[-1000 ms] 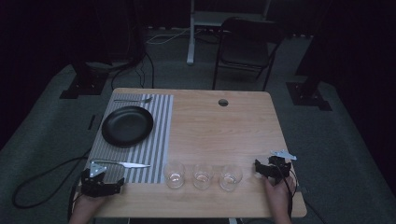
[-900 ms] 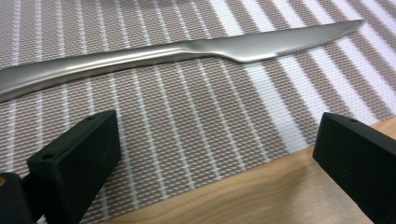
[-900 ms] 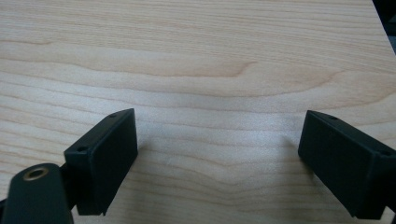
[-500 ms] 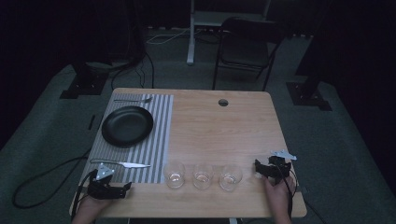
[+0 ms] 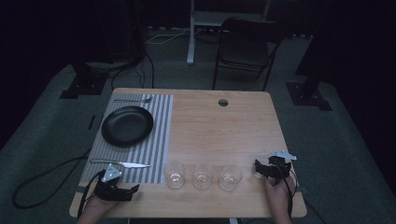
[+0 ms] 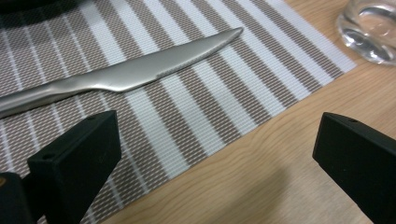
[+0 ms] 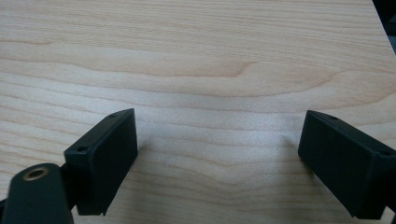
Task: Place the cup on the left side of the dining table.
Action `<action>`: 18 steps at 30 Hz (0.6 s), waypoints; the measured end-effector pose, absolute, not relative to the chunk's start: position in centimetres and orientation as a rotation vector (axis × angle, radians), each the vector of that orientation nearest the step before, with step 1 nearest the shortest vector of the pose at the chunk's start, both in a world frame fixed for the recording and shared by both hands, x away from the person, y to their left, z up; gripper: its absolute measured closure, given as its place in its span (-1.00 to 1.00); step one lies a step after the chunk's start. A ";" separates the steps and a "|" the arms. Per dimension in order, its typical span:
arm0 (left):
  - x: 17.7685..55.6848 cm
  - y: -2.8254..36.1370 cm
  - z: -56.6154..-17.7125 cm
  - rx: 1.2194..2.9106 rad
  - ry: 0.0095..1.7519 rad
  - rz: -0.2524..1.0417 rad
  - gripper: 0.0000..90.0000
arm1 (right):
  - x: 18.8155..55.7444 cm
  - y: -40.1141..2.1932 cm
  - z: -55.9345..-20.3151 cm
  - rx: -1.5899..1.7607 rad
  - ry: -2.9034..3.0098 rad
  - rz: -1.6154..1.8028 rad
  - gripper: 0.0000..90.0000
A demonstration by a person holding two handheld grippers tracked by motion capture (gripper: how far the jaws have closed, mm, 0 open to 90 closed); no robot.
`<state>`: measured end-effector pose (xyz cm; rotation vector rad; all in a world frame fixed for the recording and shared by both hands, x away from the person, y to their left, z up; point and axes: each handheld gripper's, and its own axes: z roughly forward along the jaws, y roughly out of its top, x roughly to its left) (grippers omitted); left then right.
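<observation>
The knife (image 6: 121, 74) lies flat on the striped placemat (image 5: 154, 149), near its front edge, tip toward the nearest glass (image 5: 174, 174). Just in front of the knife, the left gripper (image 5: 133, 190) hovers with jaws wide (nothing between them). Well right of the knife, past three glasses, the right gripper (image 5: 258, 167) rests spread wide over bare table (image 7: 196, 56).

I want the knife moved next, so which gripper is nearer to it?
Left. The left gripper sits open at the table's near edge, just below the knife on the striped placemat. The right gripper is far across, beyond the three glasses.
</observation>
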<state>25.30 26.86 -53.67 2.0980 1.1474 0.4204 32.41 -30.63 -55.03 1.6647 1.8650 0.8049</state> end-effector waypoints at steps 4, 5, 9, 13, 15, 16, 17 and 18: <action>25.3 26.1 -53.6 2.114 1.119 0.402 -0.97 | 32.4 -30.6 -55.0 1.664 1.865 0.805 -0.75; 25.3 25.9 -53.6 2.117 1.113 0.399 -0.97 | 32.4 -30.6 -55.0 1.665 1.865 0.805 -0.75; 25.3 25.3 -53.6 2.119 1.090 0.389 -0.97 | 32.4 -30.6 -55.0 1.665 1.865 0.805 -0.75; 25.1 24.5 -53.3 2.093 1.047 0.395 -0.89 | 32.4 -30.6 -55.0 1.665 1.865 0.805 -0.75; 25.0 24.0 -53.1 2.084 1.023 0.409 -0.89 | 32.4 -30.6 -55.0 1.665 1.865 0.805 -0.75; 25.0 23.7 -53.0 2.081 1.011 0.402 -0.89 | 32.4 -30.6 -55.0 1.664 1.865 0.805 -0.75; 25.0 23.5 -53.0 2.081 1.004 0.399 -0.89 | 32.4 -30.6 -55.0 1.665 1.865 0.805 -0.75; 25.0 23.3 -53.0 2.081 0.998 0.393 -0.89 | 32.4 -30.6 -55.0 1.665 1.865 0.805 -0.75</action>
